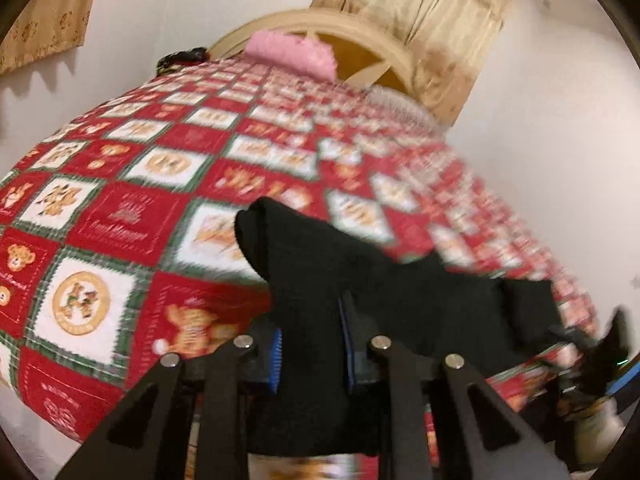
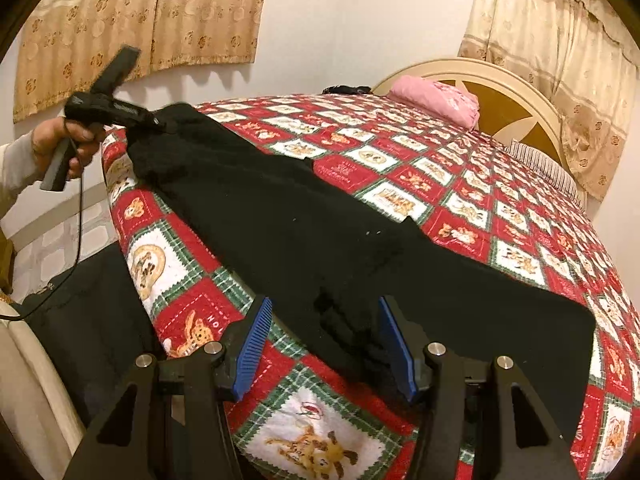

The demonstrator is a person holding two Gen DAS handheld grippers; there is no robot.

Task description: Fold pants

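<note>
Black pants (image 2: 280, 216) lie stretched along the near edge of a bed with a red, white and green teddy-bear quilt (image 2: 460, 184). In the left wrist view, my left gripper (image 1: 310, 344) is shut on a bunched end of the pants (image 1: 320, 248), lifted off the quilt, and the picture is blurred. The right wrist view shows that same gripper (image 2: 160, 122) at the far left corner of the bed, held by a hand (image 2: 60, 140). My right gripper (image 2: 324, 320) stands open low over the other end, its blue pads (image 2: 256, 340) apart, with dark fabric between them untouched.
A pink folded cloth (image 2: 436, 98) and a striped pillow (image 2: 544, 168) lie by the cream headboard (image 2: 516, 92). Beige curtains (image 2: 140, 20) hang on the white wall. A small dark item (image 2: 344, 90) sits at the bed's far edge. A dark cloth (image 2: 88, 320) lies beside the bed.
</note>
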